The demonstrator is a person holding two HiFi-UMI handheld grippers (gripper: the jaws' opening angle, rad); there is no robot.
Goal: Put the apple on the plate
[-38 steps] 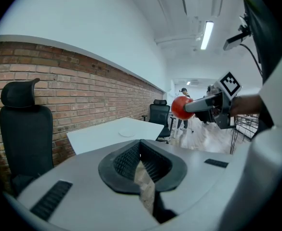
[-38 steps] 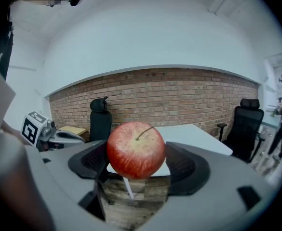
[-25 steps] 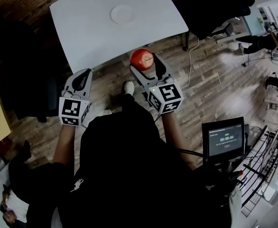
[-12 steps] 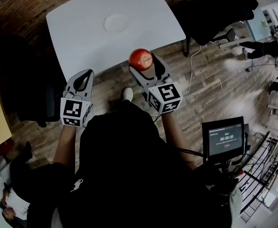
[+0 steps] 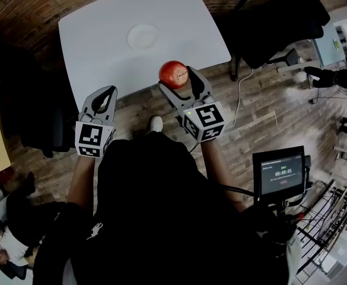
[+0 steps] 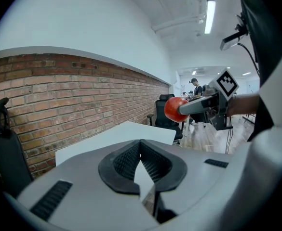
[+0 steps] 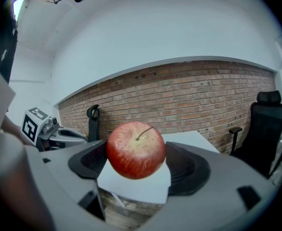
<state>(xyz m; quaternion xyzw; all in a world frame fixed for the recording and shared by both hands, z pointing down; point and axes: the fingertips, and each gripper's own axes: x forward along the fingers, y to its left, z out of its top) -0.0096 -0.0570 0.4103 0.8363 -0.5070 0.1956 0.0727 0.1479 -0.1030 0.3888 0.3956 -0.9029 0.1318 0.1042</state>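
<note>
**Item 1. Right gripper** (image 5: 178,81): my jaws are clamped on the apple (image 7: 136,149), one ribbed black pad against each flank, so the round fruit cannot roll out. I hold it in the air just at the table's near edge, not yet over the top.

**Item 2. Apple:** red, glossy skin with pale speckling and a yellowish patch round the short brown stem. The stem faces the gripper's camera. It looks firm enough to bear the squeeze, I judge.

**Item 3. Plate** (image 5: 142,35): small, round, white and shallow. It lies bare toward the far middle of the table (image 5: 96,58), well apart from the apple. This is the destination, not yet reached.

**Item 4. Table:** smooth matt white top with squared corners.

**Item 5. Left gripper** (image 5: 104,97): jaws together at the tips, nothing between them. I keep it low at the near left over the wood-plank floor (image 5: 262,105), out of the carrying path, I judge.
</note>
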